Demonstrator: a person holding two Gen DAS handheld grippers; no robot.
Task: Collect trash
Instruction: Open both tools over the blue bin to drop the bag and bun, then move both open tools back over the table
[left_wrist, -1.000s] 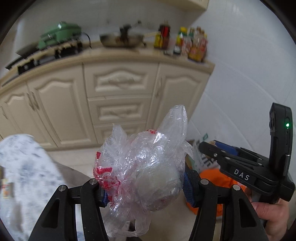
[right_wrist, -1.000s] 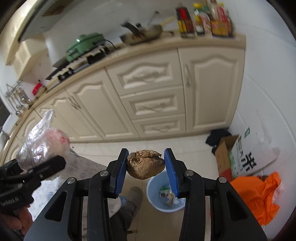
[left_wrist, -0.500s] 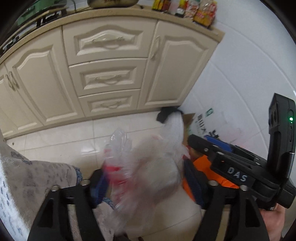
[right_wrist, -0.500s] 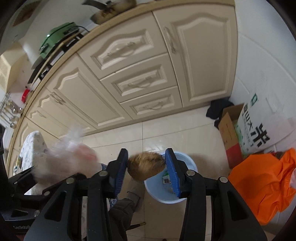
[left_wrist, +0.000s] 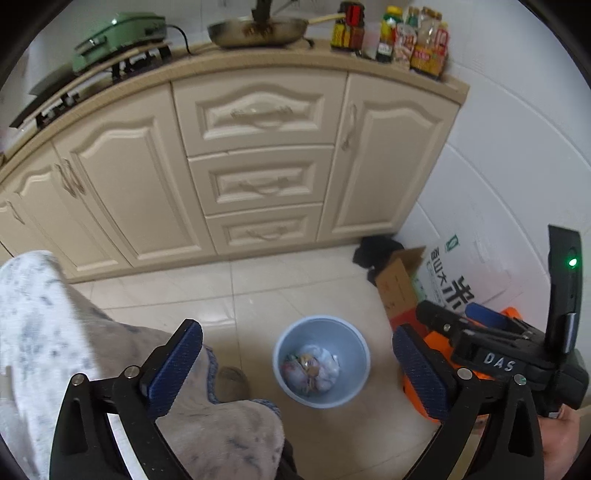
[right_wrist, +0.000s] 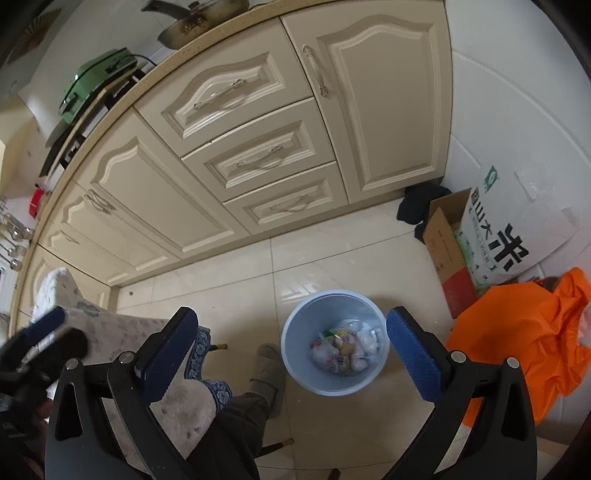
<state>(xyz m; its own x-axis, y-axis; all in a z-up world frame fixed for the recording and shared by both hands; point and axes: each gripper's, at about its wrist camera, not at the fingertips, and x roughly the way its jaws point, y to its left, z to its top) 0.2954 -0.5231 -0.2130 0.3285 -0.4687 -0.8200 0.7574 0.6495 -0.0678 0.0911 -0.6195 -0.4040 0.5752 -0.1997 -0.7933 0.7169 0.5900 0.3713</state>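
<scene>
A light blue trash bin (left_wrist: 356, 345) stands on the tiled floor, also in the right wrist view (right_wrist: 295, 345). Inside it lies a heap of trash (left_wrist: 312, 371), with clear plastic bags and a brownish lump (right_wrist: 345, 350). My left gripper (left_wrist: 295, 365) is open and empty, held above the bin. My right gripper (right_wrist: 290, 349) is open and empty too, also above the bin. The right gripper shows in the left wrist view (left_wrist: 491, 354) at the right, and the left gripper shows blurred in the right wrist view (right_wrist: 40, 343) at the left.
Cream kitchen cabinets (left_wrist: 258, 166) run behind the bin. A cardboard box (right_wrist: 447, 240), a white rice sack (right_wrist: 506, 229) and an orange bag (right_wrist: 517, 332) sit by the right wall. A grey patterned cloth (left_wrist: 55, 332) covers a surface at left. A slippered foot (right_wrist: 267, 369) is beside the bin.
Both grippers opened. The plastic bag left the left gripper and the brown lump left the right gripper; both now lie in the bin.
</scene>
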